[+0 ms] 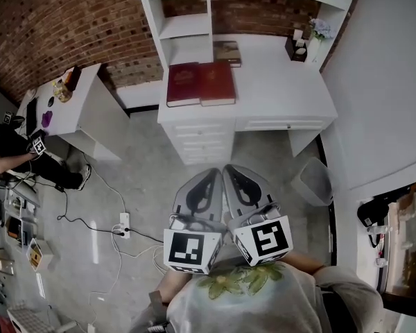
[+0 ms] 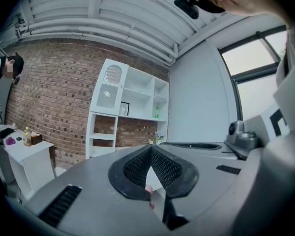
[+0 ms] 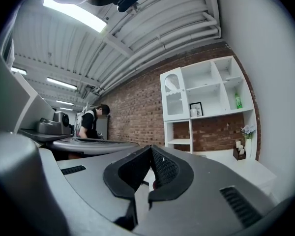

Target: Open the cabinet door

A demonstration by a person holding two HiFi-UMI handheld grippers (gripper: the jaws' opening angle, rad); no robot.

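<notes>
Left gripper (image 1: 213, 174) and right gripper (image 1: 230, 169) (both closed) face the desk (image 1: 277, 92).

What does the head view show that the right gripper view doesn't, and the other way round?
Only the head view: two dark red hardcover books lying on the white desk with shelves, a grey wastebasket beside it, and a white power strip on the floor. Only the right gripper view: long ceiling strip lights, the white cabinet door with an oval vent, and a small black-framed picture. Both: that desk, the red brick wall, and the right gripper, jaws together and empty.
</notes>
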